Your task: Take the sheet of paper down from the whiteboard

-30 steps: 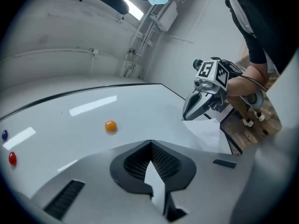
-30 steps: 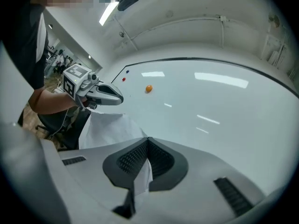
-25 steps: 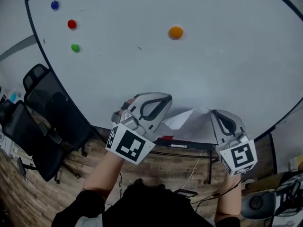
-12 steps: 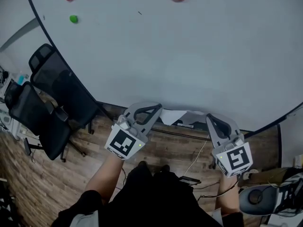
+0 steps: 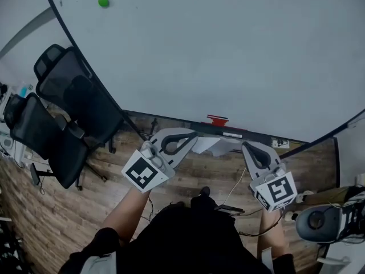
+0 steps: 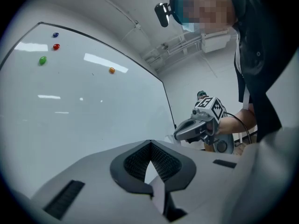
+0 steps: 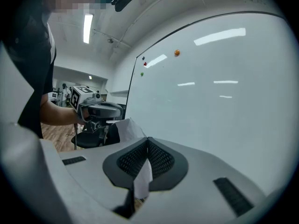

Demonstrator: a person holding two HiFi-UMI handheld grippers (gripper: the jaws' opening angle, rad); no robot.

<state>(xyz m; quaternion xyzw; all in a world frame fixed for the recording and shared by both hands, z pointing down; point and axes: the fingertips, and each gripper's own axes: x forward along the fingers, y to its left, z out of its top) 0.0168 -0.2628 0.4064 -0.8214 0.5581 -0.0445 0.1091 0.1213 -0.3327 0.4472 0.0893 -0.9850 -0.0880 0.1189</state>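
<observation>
The whiteboard (image 5: 228, 56) has a smooth, glossy white face that throws back the ceiling lights as bright streaks, edged with a thin dark frame (image 5: 171, 119). The sheet of paper (image 5: 214, 146) looks thin, matt and white, creased where it buckles. Both the left hand-held gripper (image 5: 194, 135) and the right hand-held gripper (image 5: 245, 147) have matt grey plastic shells, and their inner pads (image 6: 135, 162) are black with a fine ribbed, mesh-like texture. The marker cube (image 5: 141, 174) is flat matt white with black print. The floor (image 5: 188, 170) is brown wood planking with visible grain. The chair (image 5: 74, 107) has a black mesh back, and the green magnet (image 5: 103, 1) looks like shiny plastic.
</observation>
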